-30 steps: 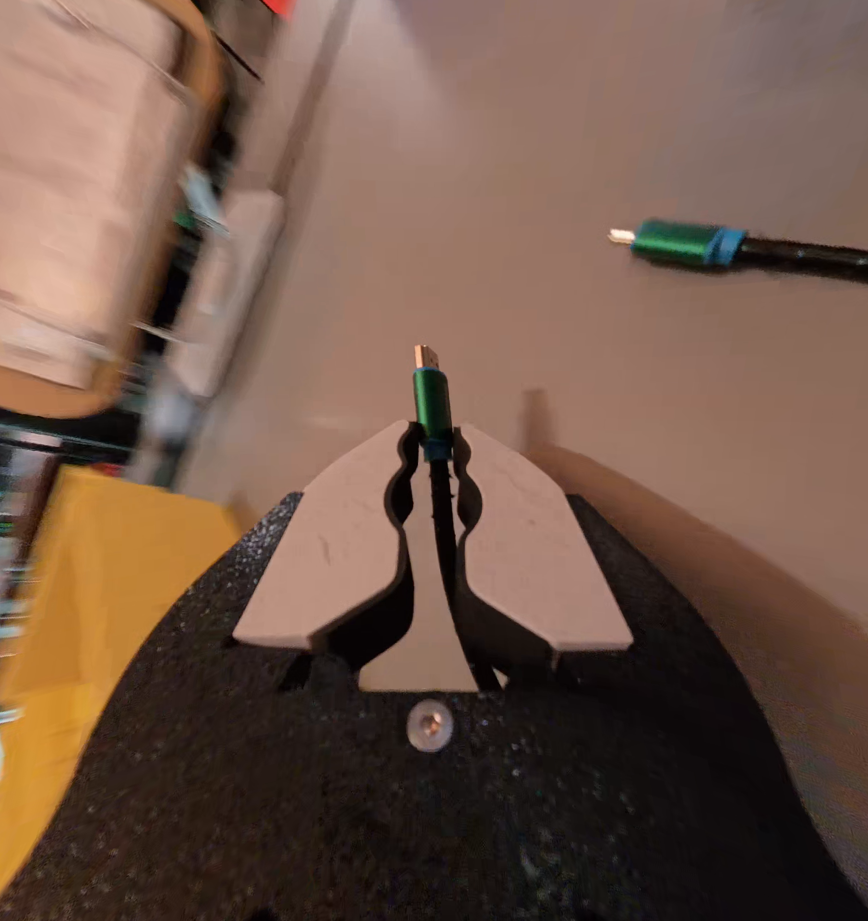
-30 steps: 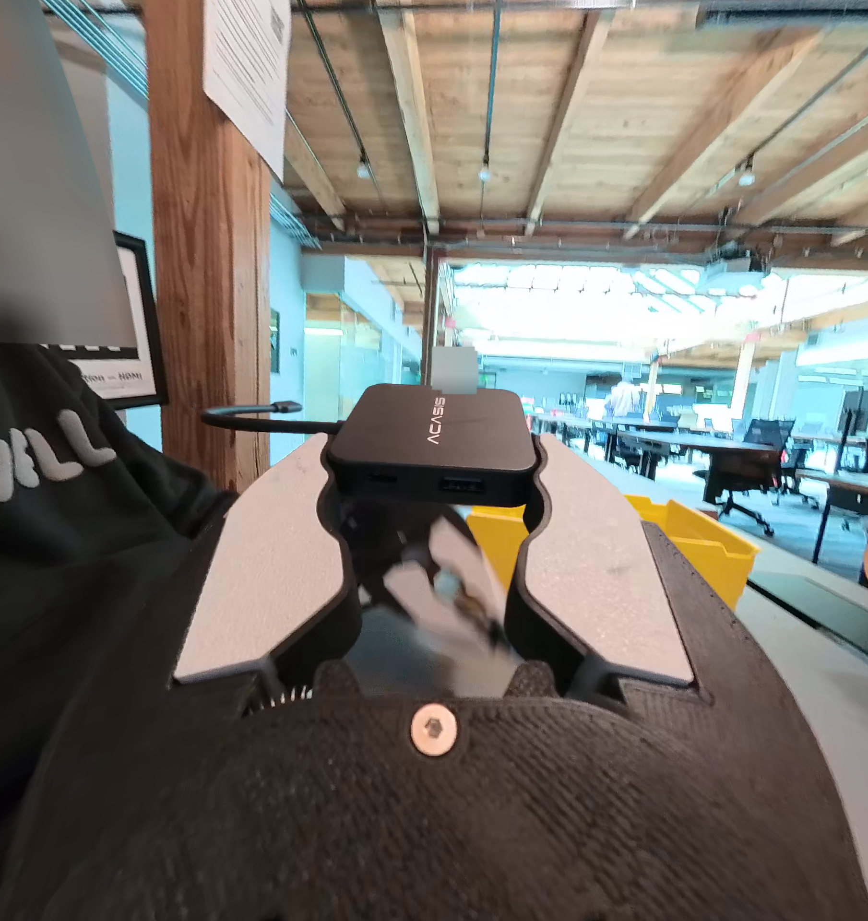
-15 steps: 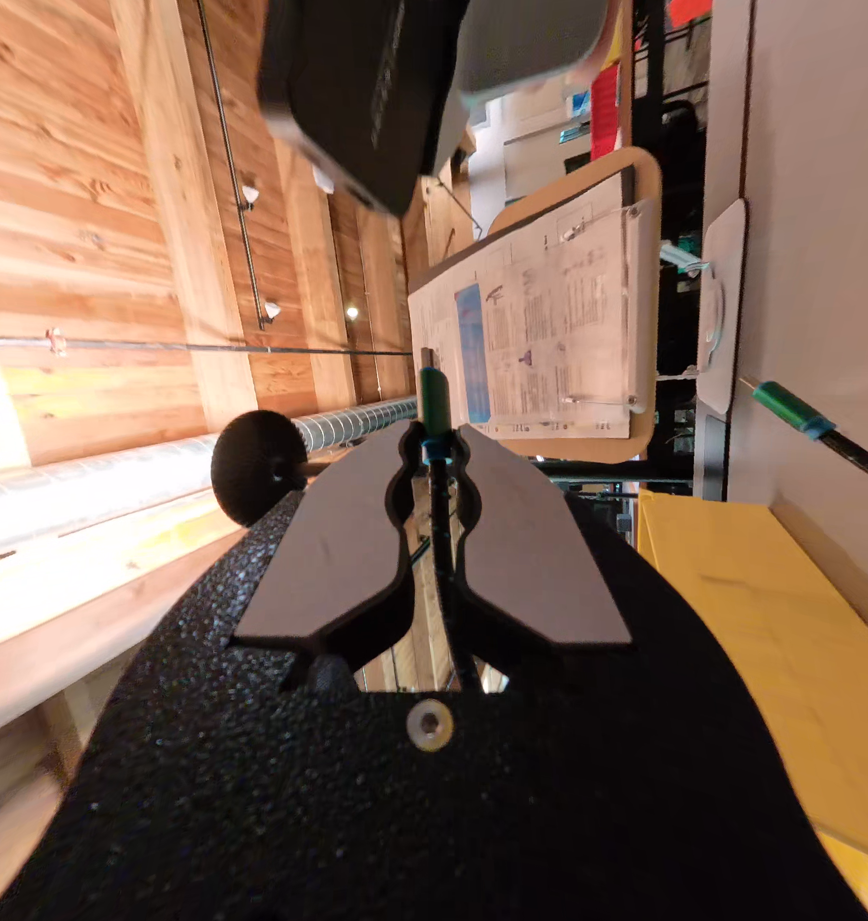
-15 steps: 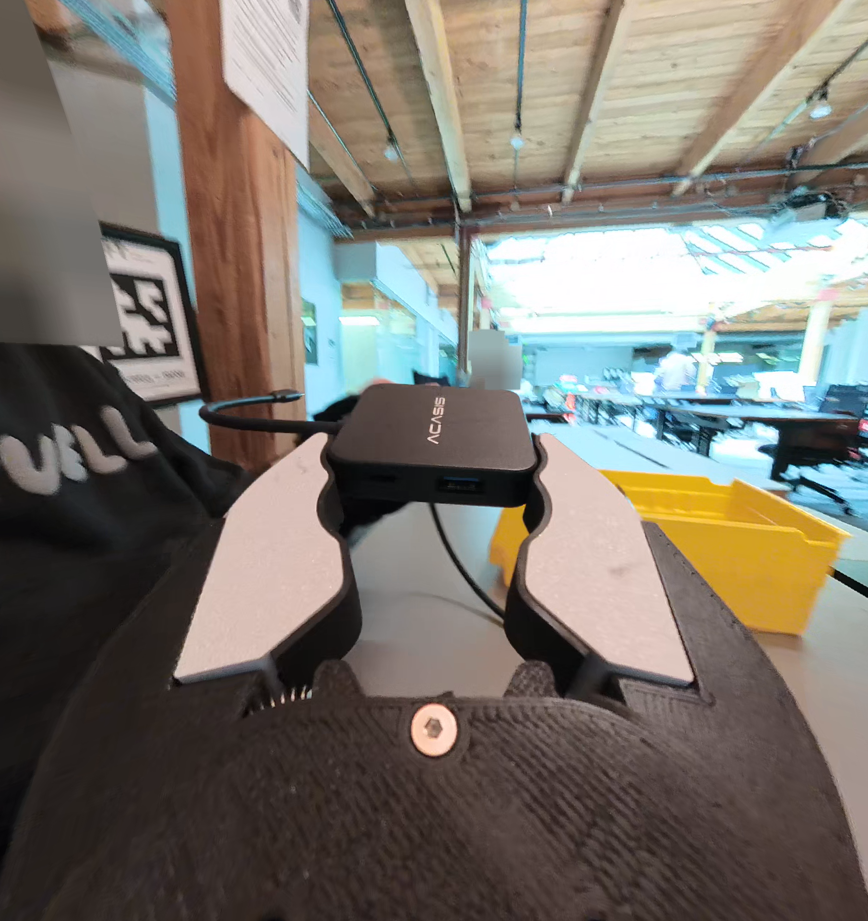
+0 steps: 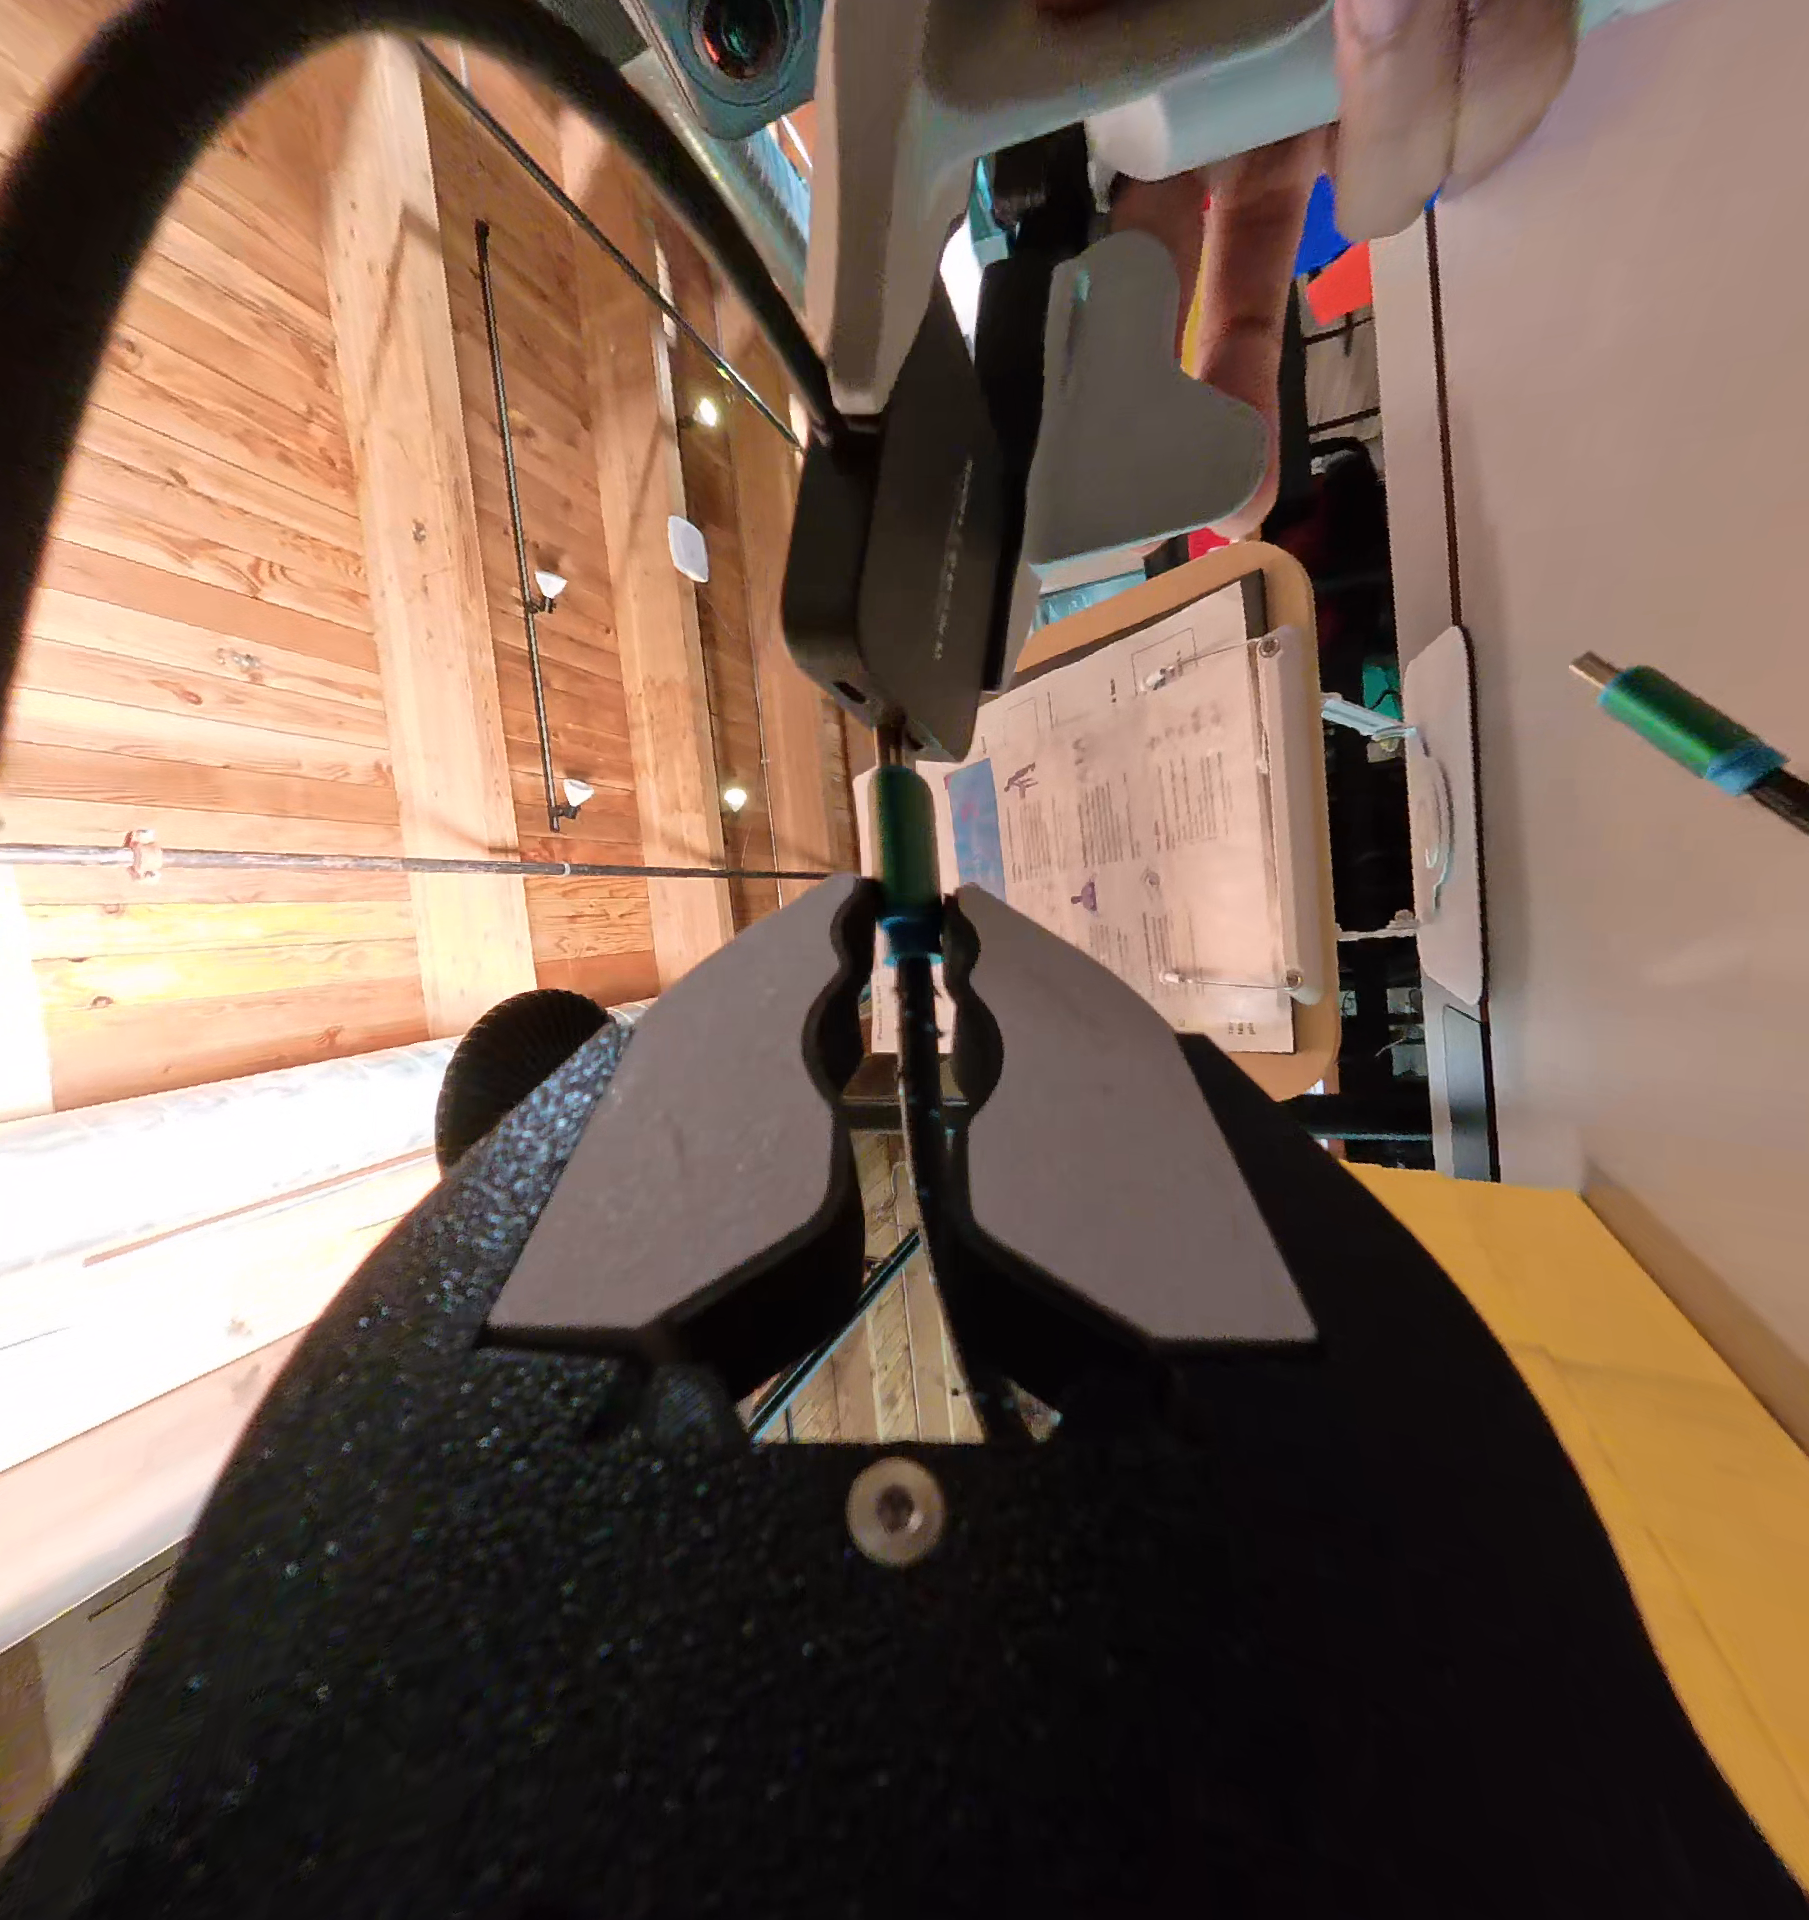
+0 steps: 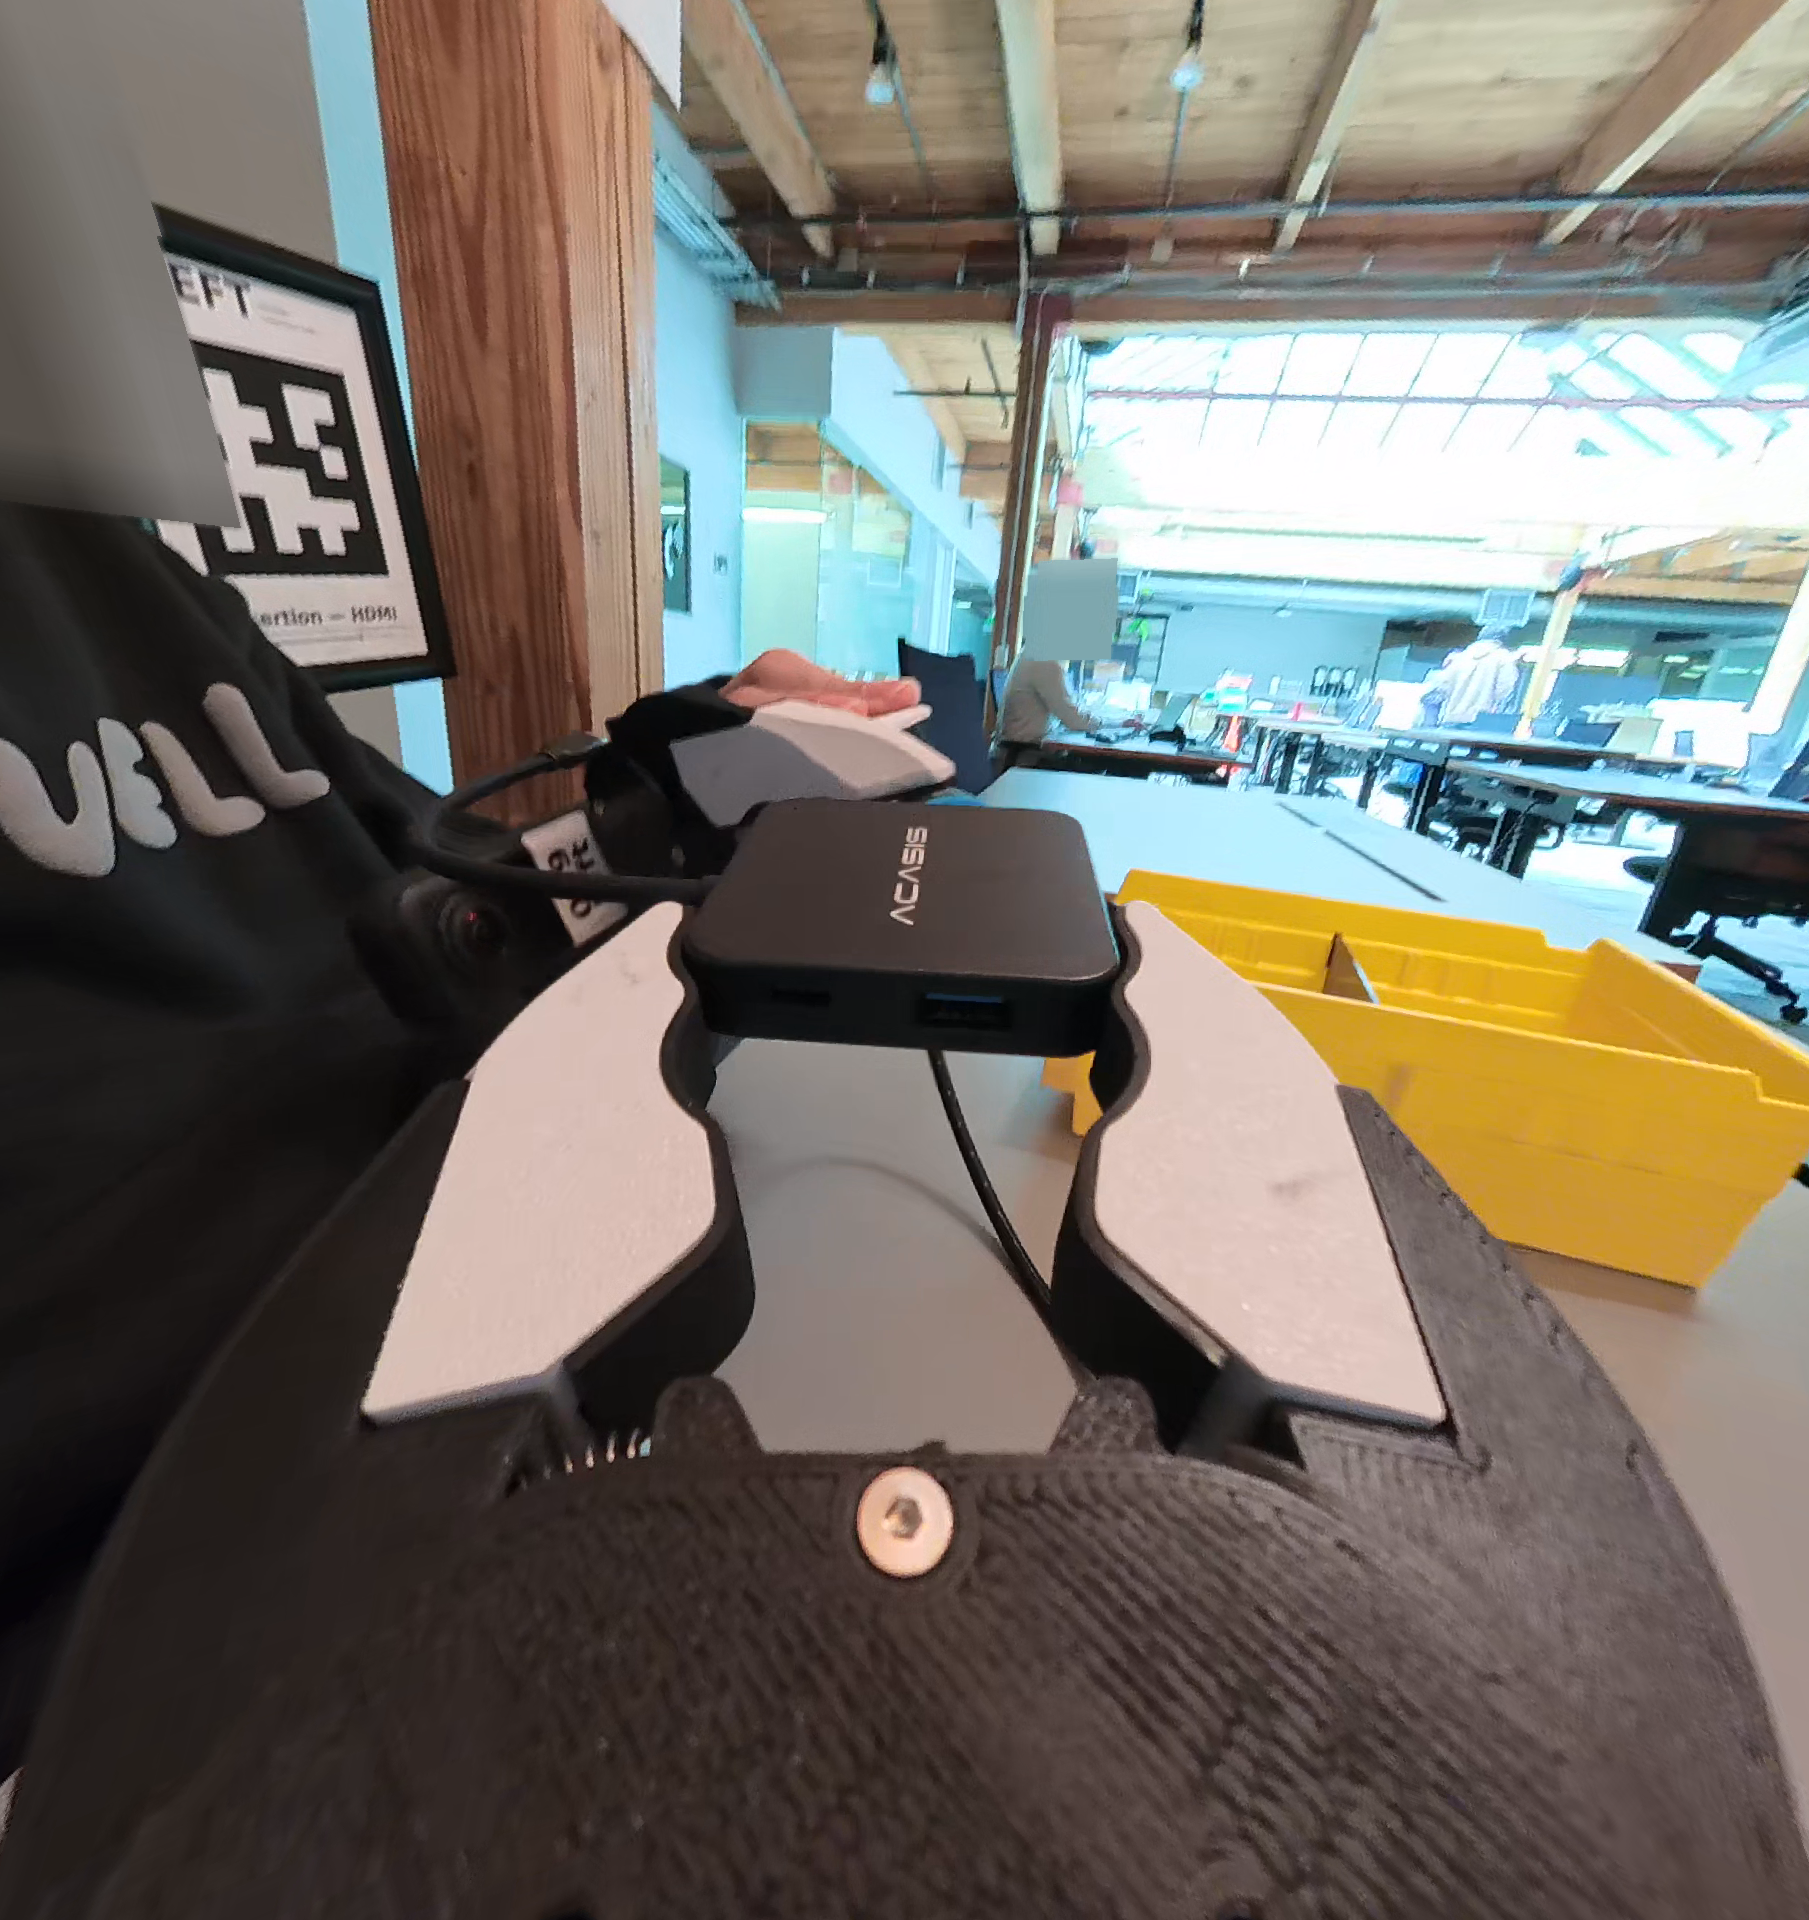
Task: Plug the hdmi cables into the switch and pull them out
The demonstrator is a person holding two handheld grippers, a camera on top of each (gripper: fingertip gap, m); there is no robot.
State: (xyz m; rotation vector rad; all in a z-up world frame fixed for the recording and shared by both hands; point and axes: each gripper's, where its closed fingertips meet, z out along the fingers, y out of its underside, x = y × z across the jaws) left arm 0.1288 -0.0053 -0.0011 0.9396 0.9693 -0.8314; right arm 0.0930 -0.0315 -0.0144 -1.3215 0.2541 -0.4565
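The left gripper (image 5: 905, 920) is clamped on the first HDMI cable (image 5: 921, 1070) at the blue collar just behind its green plug (image 5: 902, 836). The plug's metal tip points at the edge of the switch (image 6: 895, 914) and appears to touch or just enter a port; the seating depth cannot be determined. The right gripper (image 6: 900, 961) grips the switch across its two side edges and holds it clear of the desk (image 6: 858, 1226).

Handling, as a judgement:
- The switch is a small black box, rigid, probably light, with smooth sides. Hold it by the side edges, as here, so that the port faces stay free.
- The green plug shell is stiff. The braided cable behind it is flexible and transmits no push. Hold at the collar or shell, in line with the port.
- The metal tip is thin. Off-axis force could bend it or cause the switch to slip in the jaws.

Count:
- Switch: one, with one attached lead (image 6: 526, 831) looping from its far side.
- Green-plugged cables: two. The second cable (image 5: 1689, 732) lies loose on the desk.
- Yellow bin (image 6: 1502, 1122): one, at the right of the desk, near the switch.
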